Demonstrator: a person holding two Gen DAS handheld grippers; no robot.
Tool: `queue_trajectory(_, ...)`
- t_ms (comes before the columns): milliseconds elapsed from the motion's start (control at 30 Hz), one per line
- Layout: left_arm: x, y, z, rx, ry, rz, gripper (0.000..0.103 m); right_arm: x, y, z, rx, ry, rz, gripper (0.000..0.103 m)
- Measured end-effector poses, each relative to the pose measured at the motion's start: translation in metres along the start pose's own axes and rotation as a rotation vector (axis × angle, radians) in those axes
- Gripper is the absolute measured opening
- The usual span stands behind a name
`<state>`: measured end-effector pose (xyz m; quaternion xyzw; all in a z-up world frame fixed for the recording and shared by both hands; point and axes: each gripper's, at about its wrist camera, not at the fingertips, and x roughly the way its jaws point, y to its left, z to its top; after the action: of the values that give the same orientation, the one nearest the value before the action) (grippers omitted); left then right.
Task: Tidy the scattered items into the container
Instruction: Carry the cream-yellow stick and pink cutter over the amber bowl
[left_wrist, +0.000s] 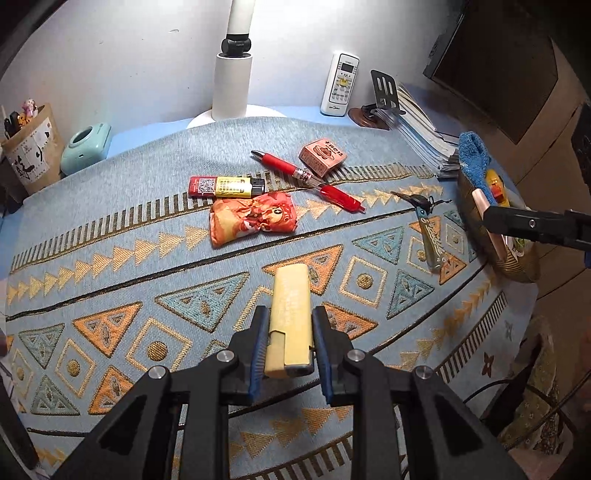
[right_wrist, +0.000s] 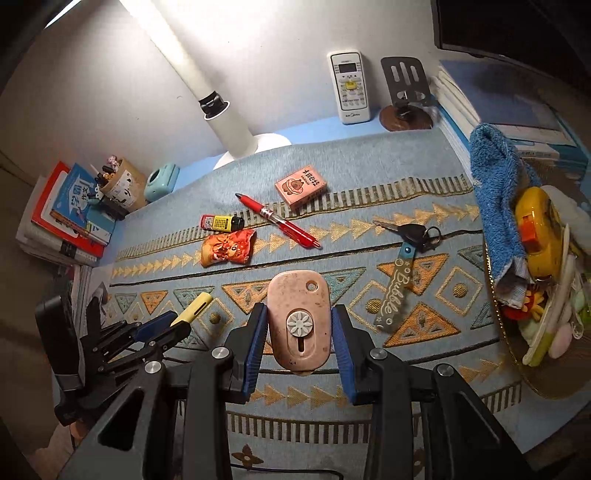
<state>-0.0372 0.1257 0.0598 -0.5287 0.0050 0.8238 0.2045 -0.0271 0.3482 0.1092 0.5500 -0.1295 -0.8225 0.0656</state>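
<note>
My left gripper is shut on a pale yellow lighter-shaped case, held just above the patterned tablecloth. My right gripper is shut on a pink utility cutter with a white flower slider; in the left wrist view the right gripper is at the basket. The basket holds a blue towel, a yellow toy and other items. On the cloth lie a red pen, a pink box, a red-yellow lighter, an orange packet and keys with a tag.
A white lamp base, a remote, a phone stand and stacked books line the back. A mint camera and paper pen holder stand far left. A dark monitor stands at right.
</note>
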Motion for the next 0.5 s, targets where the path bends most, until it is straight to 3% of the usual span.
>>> queue_trajectory(300, -0.024, -0.051, 0.021, 0.063, -0.068, -0.047, 0.02, -0.028, -0.03, 0.002, 0.005, -0.025, -0.012, 0.036)
queue_trajectory(500, -0.021, -0.106, 0.045, 0.151, -0.104, -0.113, 0.02, -0.065, -0.06, 0.002, -0.003, -0.099, -0.08, 0.036)
